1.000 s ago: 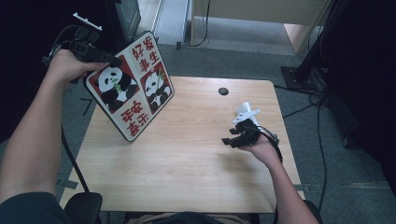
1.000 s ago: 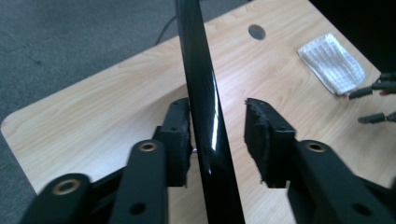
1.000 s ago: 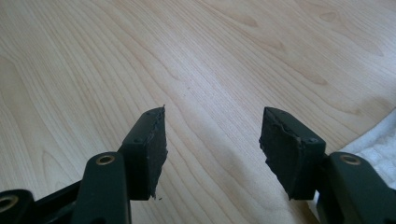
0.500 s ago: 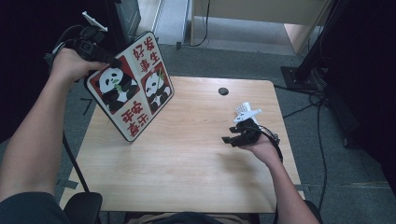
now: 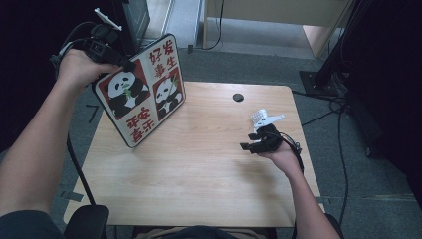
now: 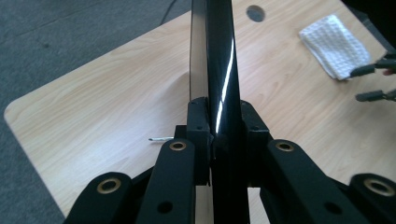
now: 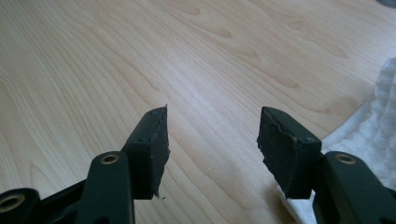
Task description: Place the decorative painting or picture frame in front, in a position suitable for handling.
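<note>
High view. Board [image 5: 142,97], panda pictures and red characters: tilted, lower corner at or just above the table [image 5: 199,199] near its left edge; contact hard to make out. Left gripper [image 5: 119,60] clamps the board's upper left edge, jaws just closed on it, likely to stand or lift it. Right gripper [image 5: 247,147] rests low over the table's right part, well apart from the board, probably waiting. White cloth [image 5: 259,117] lies just beyond it, partly hidden by the gripper's plate. Dark round hole [image 5: 238,97] near the far edge.

Left gripper view. Board [image 6: 219,70] seen edge-on, a thin dark glossy slab pinched between both pads; printed face hidden from here. Cloth [image 6: 334,44] at upper right, the other gripper's tips cut off at the frame edge.

Right gripper view. Right gripper [image 7: 212,133]: jaws wide apart, nothing between them, bare table [image 7: 140,56] beneath. Cloth [image 7: 373,135] cropped at right; whether the right jaw touches it is unclear.
</note>
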Tool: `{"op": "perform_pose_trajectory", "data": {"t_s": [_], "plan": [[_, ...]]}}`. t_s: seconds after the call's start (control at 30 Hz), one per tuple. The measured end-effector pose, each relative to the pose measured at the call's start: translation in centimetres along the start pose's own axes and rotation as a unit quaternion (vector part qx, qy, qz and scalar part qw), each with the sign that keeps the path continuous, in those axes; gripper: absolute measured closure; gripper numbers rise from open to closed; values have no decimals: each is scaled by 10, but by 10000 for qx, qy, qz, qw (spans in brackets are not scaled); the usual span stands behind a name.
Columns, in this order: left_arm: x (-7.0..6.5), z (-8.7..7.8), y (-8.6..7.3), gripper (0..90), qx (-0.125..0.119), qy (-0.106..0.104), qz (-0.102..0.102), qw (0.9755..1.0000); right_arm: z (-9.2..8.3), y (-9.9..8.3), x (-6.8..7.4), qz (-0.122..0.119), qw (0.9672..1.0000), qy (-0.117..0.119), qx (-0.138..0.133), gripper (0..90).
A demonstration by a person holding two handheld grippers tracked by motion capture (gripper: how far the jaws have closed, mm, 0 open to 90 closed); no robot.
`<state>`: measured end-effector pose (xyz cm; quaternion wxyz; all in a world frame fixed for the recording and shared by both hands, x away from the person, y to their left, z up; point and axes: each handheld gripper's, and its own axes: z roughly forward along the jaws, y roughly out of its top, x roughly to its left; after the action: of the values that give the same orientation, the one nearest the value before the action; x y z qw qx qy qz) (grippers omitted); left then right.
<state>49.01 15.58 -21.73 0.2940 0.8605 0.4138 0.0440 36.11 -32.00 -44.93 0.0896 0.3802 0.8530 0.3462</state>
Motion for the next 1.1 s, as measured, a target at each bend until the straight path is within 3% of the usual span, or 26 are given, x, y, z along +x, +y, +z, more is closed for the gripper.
{"op": "perform_pose_trajectory", "data": {"t_s": [0.07,0.1,0.23,0.37,0.67,0.77,1.1], "plan": [[-8,-2,2,794,-18,-84,46,10000,-1,0,-1,27,10000,-32,-52,435],[-18,-4,4,793,-9,-159,141,9998,-2,-1,-3,41,10000,-50,-67,435],[-32,-3,7,793,39,-262,320,9991,-3,-2,-5,99,9999,-88,-61,433],[-55,3,11,794,71,-488,569,9972,-4,-4,-8,166,9997,-162,-58,432],[-82,17,18,794,204,-775,754,9939,-5,-8,-15,341,9991,-259,6,432],[-96,26,22,793,354,-859,904,9916,-4,-9,-17,379,9989,-286,14,430],[-114,45,21,793,362,-1221,937,9874,-5,-10,-19,379,9988,-315,16,429]]}}
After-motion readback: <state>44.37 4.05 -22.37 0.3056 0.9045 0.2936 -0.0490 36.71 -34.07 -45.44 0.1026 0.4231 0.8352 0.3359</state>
